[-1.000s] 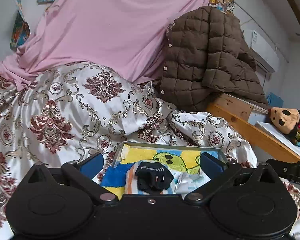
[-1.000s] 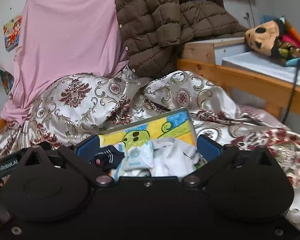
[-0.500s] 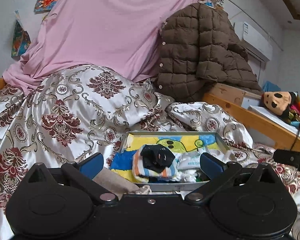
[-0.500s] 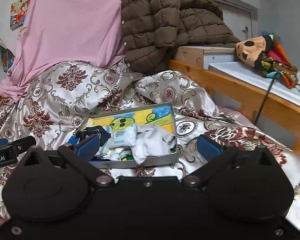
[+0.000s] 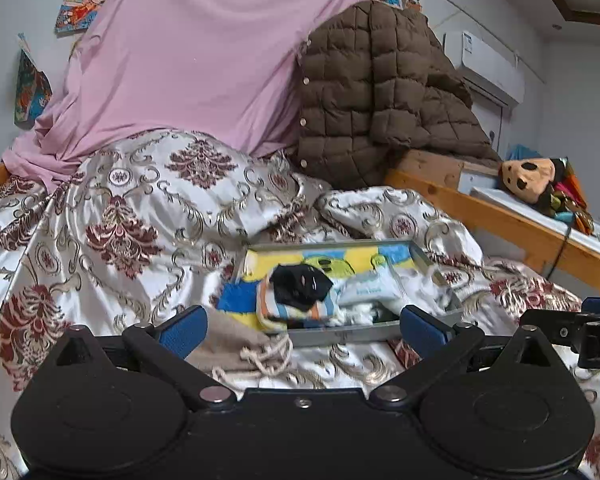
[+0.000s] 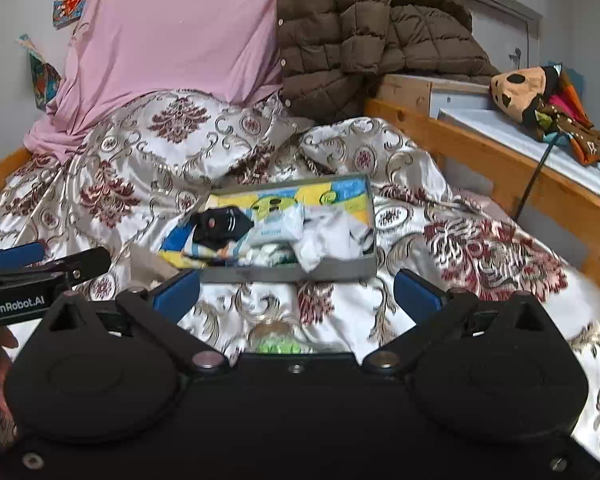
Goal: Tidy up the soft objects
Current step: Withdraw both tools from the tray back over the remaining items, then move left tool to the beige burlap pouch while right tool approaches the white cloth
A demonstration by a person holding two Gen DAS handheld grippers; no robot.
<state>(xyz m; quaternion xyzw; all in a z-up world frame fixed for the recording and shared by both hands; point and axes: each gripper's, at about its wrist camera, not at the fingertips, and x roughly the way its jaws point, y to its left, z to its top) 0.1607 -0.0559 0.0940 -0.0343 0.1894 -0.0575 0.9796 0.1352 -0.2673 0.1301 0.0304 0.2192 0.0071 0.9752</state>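
A grey tray (image 5: 340, 337) (image 6: 292, 275) rests on the patterned bedspread with a yellow-and-blue towel lining it. Inside lie a black sock (image 5: 300, 285) (image 6: 220, 222) on a striped sock (image 5: 300, 312), plus white cloth pieces (image 5: 368, 290) (image 6: 328, 236). A beige drawstring bag (image 5: 236, 344) (image 6: 152, 264) sits on the bed just left of the tray's front. My left gripper (image 5: 302, 328) stands open and holds nothing, just short of the tray. My right gripper (image 6: 296, 294) is open too, set back from the tray's front wall. A small green item (image 6: 278, 344) lies on the bedspread just below the right gripper's fingers.
A pink sheet (image 5: 188, 60) and a brown quilted jacket (image 5: 372, 92) pile up behind the tray. A wooden bed rail (image 6: 500, 168) runs along the right, with a plush toy (image 6: 520, 84) on the shelf beyond. A hand (image 6: 0, 360) shows at the left edge.
Both grippers have drawn back from the tray, which now sits farther off. The beige bag and the green item have come into view. Both stay open.
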